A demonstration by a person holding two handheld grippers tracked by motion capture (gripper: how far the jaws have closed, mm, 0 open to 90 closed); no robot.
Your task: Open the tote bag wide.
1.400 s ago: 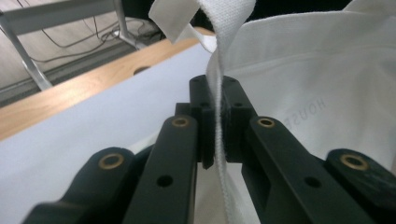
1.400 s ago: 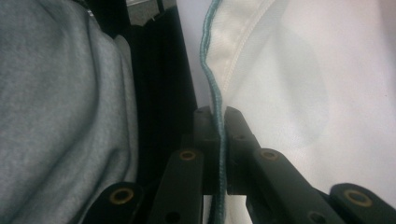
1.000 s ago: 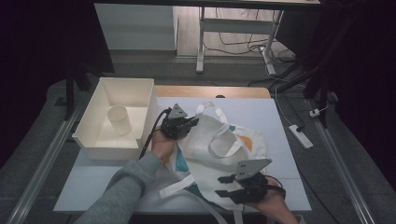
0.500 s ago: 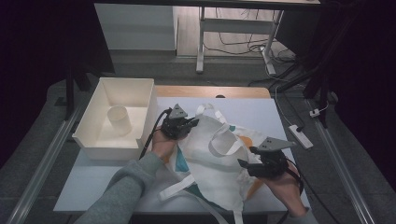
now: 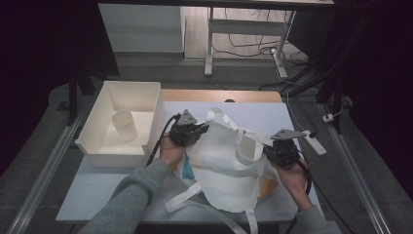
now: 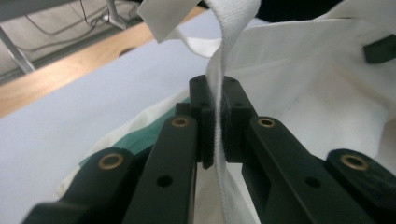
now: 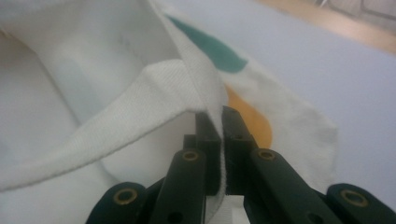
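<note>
Cloth of a white tote bag [image 5: 229, 165] was spread between the two tongs on the pale table [image 5: 97, 190], its mouth edge stretched from one to the other. The left gripper [image 5: 200, 129] was seen clamped tight on a white webbing strap [image 6: 219, 93] of the bag, the strap running upright through the narrow slit between its closed jaws. The right gripper [image 5: 270, 152] had just been closing, and its jaws were seen pinched on the hemmed rim of the bag [image 7: 205, 100], with cloth between them. A white bin [image 5: 141, 97] holding a pale cup [image 5: 124, 125] was set well apart from the right gripper, just beyond the left one on the side away from the bag. From the high view, the whole layout was given: both hands, the grey sleeve [image 5: 131, 200] of the left arm, and loose straps trailing toward the near table edge. The weave of the strap and the exact seat of the grip were made out in the left gripper view alone. A green patch [image 7: 210, 49] and an orange patch [image 7: 250, 119] printed on the bag, just past the jaw tips, were shown plainly in the right gripper view. From above, the jaw tips of both tongs were hidden under their bodies and the bag's folds, and the bag's lower edge was cut off near the frame bottom.
</note>
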